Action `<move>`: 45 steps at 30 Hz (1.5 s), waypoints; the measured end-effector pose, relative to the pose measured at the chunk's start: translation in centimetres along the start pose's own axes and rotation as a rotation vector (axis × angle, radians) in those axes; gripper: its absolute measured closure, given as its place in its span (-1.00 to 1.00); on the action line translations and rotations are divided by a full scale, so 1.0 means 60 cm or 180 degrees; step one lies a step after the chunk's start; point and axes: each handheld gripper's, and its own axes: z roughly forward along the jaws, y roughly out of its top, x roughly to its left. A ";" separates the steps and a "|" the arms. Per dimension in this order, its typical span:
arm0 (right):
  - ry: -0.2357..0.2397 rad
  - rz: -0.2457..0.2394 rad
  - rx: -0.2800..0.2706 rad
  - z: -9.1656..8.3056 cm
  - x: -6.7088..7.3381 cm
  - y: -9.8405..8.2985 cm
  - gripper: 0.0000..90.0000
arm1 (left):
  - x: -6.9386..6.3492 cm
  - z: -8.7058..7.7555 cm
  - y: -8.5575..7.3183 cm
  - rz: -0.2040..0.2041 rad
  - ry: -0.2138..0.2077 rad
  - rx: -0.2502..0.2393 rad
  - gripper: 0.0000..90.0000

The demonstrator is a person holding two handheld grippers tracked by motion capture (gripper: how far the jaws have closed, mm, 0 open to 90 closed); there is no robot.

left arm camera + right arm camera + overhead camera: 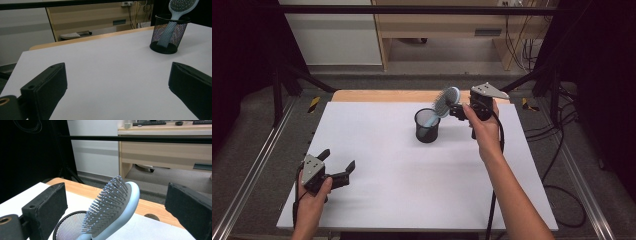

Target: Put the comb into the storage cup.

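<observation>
Right fingers: the right gripper (455,111) stood spread, its fingers (45,205) either side of the hairbrush (445,101) head and not touching it.
Left fingers: the left gripper (338,162) was spread too, pinching nothing, low at the table's (382,165) 7 o'clock corner.
Hairbrush: handle down in the mesh cup (427,125), head leaning out toward 1 o'clock, bristles facing the left finger in the right gripper view.
Cup: upright, just past the table's middle toward 12 o'clock.
Risk: the leaning head probably loaded one side of the rim; a brush from a withdrawing finger could tip the light cup.
</observation>
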 end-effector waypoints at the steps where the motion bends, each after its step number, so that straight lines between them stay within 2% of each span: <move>1: 0.0002 -0.0008 0.0001 -0.001 0.000 0.000 -0.91 | 0.000 0.000 0.000 0.0000 0.0003 -0.0006 -0.96; 15: 0.0039 -0.0074 -0.0009 -0.005 0.005 0.002 -0.90 | 0.007 -0.003 0.000 -0.0050 0.0021 -0.0026 -0.96; 23: 0.0026 -0.0135 -0.0041 -0.023 0.001 0.004 -0.92 | 0.013 -0.005 0.001 -0.0065 0.0035 -0.0049 -0.96; 27: 0.0023 -0.0143 -0.0062 -0.039 -0.005 0.005 -0.92 | 0.022 -0.006 0.000 -0.0149 0.0047 -0.0076 -0.96; 36: 0.0012 -0.0137 -0.0044 -0.063 -0.023 0.004 -0.94 | 0.041 -0.019 0.001 -0.0187 0.0111 -0.0163 -0.97; 45: 0.0004 -0.0151 -0.0013 -0.077 -0.022 -0.002 -0.94 | 0.054 -0.026 0.001 -0.0263 0.0156 -0.0210 -0.97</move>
